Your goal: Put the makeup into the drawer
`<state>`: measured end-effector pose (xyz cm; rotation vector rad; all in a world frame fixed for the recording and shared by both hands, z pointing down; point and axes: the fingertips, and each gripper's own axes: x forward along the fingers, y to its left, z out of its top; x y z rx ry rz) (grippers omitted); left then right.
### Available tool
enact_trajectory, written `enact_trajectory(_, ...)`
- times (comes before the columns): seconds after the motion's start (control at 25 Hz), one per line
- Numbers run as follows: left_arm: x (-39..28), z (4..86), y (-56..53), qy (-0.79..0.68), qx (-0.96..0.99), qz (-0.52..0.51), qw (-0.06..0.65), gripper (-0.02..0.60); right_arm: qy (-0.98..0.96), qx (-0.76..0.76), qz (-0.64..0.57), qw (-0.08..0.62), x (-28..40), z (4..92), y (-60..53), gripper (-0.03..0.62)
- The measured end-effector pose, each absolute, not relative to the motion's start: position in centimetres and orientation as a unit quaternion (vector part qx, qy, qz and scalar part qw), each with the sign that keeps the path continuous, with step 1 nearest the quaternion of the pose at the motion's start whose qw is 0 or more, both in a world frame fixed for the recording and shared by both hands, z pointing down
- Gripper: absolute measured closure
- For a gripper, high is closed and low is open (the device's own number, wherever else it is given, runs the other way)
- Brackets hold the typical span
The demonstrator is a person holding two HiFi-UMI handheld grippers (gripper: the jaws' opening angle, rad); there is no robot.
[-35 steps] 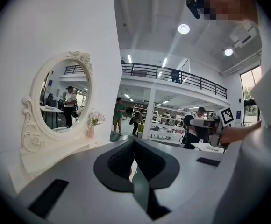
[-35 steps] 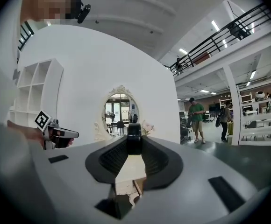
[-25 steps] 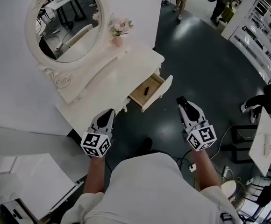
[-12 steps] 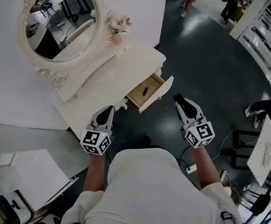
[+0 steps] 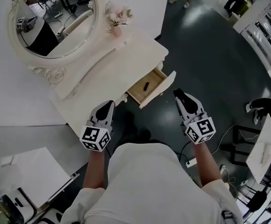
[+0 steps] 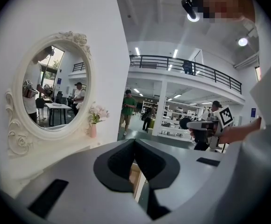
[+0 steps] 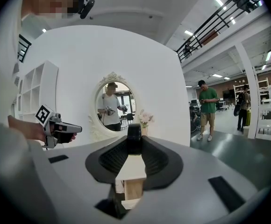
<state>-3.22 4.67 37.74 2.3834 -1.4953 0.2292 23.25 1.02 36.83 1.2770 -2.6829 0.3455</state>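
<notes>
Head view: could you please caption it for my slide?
Left gripper empty, right gripper holding black makeup, before a vanity whose open drawer holds one dark item.

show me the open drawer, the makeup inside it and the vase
open drawer (image 5: 139,94), head view, bare wooden bottom
makeup (image 5: 146,85), head view, its middle
vase (image 5: 117,31), head view, pink body

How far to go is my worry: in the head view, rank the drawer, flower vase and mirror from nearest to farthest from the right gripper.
1. Drawer, open, just left of the right gripper.
2. Flower vase, at the vanity top's back edge.
3. Mirror, farthest left, above the vanity top.
</notes>
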Motion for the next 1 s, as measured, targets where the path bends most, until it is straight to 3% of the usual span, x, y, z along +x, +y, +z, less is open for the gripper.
enact_trajectory(1.0,-6.9,45.3,-10.6,-0.391,0.888,0.136,0.199,0.565,-0.837,0.471,0.205,0.189,16.6,46.8,-10.7,0.494)
